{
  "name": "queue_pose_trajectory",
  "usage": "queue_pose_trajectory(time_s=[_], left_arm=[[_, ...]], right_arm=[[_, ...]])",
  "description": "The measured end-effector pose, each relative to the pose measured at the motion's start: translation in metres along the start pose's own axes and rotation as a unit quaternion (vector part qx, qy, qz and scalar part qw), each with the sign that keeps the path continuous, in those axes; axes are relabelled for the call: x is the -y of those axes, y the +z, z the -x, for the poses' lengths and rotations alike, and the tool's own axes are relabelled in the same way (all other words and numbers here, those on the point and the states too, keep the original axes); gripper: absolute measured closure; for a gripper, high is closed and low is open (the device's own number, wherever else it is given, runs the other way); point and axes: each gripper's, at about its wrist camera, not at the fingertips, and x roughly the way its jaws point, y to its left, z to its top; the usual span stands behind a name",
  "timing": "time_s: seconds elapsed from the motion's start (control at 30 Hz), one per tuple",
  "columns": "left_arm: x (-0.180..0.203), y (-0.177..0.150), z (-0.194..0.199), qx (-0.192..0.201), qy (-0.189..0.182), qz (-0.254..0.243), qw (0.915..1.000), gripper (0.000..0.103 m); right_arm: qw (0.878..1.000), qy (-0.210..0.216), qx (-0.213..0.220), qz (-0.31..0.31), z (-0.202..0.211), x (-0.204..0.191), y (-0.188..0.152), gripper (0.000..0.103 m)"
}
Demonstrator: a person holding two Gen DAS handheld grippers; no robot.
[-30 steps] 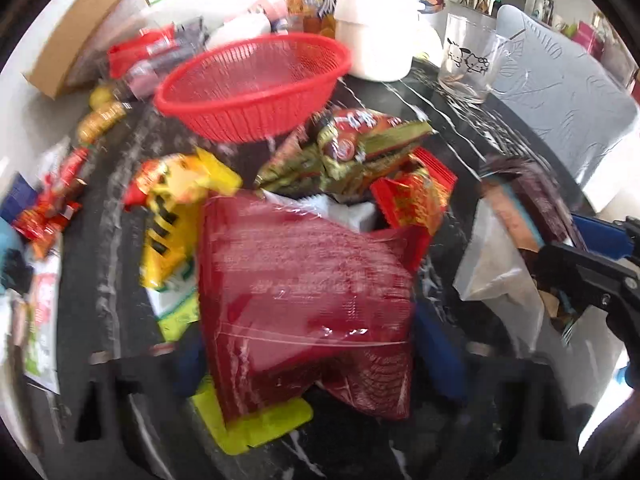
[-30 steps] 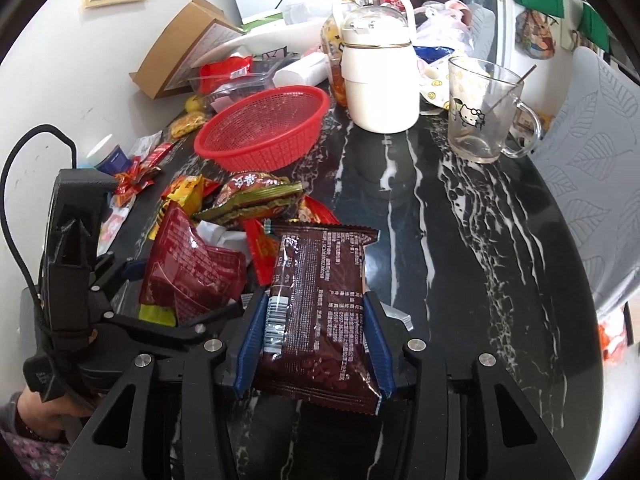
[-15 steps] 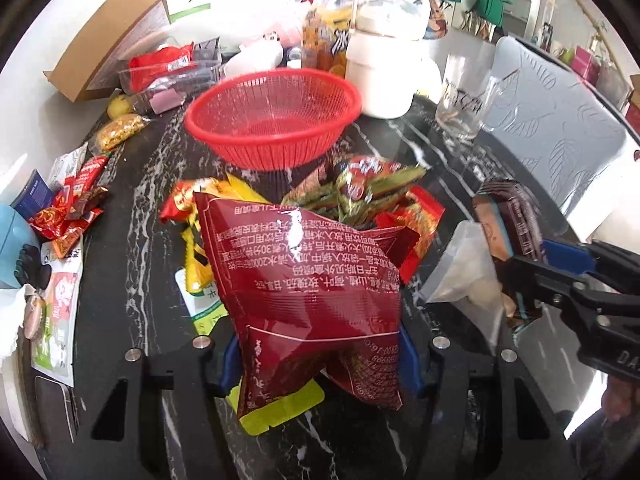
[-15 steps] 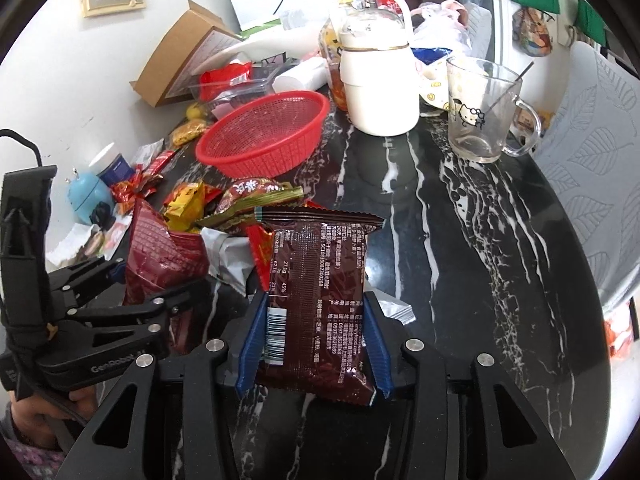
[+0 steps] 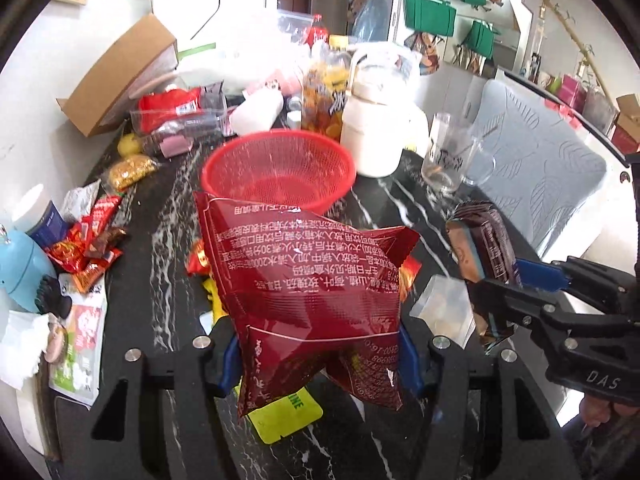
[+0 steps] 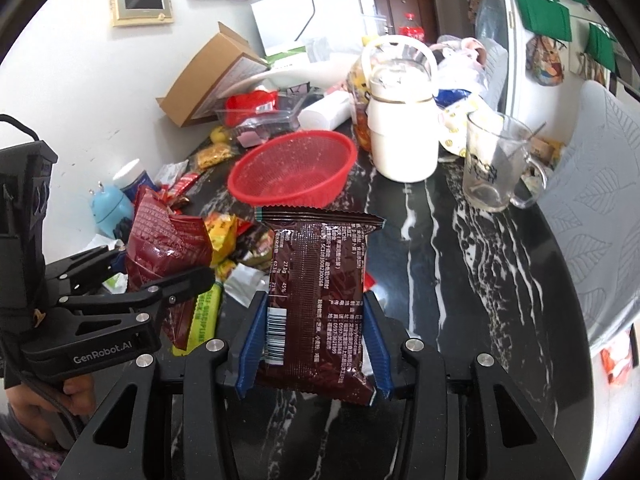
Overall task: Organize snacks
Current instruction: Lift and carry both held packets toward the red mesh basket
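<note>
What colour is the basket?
Red, a mesh basket, clearest in the right wrist view.

The left gripper (image 5: pixel 320 354) clamps a red bag (image 5: pixel 308 292) between its blue pads (image 5: pixel 228 360), the bag held up clear of the black table (image 5: pixel 160 240). Beyond it stands an empty red basket (image 5: pixel 280 172), with a white jug (image 5: pixel 376 136) and a glass mug (image 5: pixel 452 160) to its right. At right, the right gripper (image 5: pixel 500 280) grips a brown packet (image 5: pixel 484 248). Small red wrappers (image 5: pixel 88 244) lie at the left, and a yellow-green packet (image 5: pixel 284 416) lies under the bag.
</note>
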Motion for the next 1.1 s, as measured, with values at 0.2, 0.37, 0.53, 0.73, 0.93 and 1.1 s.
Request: queue_pose_trajectory(time_s=[0.2, 0.37, 0.53, 0.73, 0.93, 1.1], left_arm=[[-0.004, 0.017, 0.012, 0.028, 0.001, 0.002, 0.9996, 0.043], [-0.009, 0.032, 0.019, 0.045, -0.009, 0.008, 0.9989, 0.043], [-0.015, 0.049, 0.015, 0.058, -0.006, 0.008, 0.9983, 0.043], [-0.028, 0.072, 0.003, 0.066, 0.005, 0.015, 0.9977, 0.043], [-0.044, 0.095, -0.022, 0.063, 0.011, 0.024, 0.9976, 0.043], [-0.060, 0.115, -0.046, 0.057, 0.012, 0.039, 0.9975, 0.043]], right_arm=[[1.000, 0.002, 0.017, 0.019, 0.003, -0.008, 0.016, 0.058], [0.999, 0.005, 0.036, 0.037, 0.006, -0.013, 0.032, 0.058], [0.998, 0.017, 0.043, 0.045, -0.003, -0.013, 0.050, 0.058], [0.997, 0.024, 0.048, 0.055, -0.018, -0.011, 0.075, 0.058], [0.996, 0.023, 0.045, 0.068, -0.042, -0.011, 0.104, 0.058], [0.996, 0.023, 0.043, 0.075, -0.066, -0.012, 0.128, 0.058]])
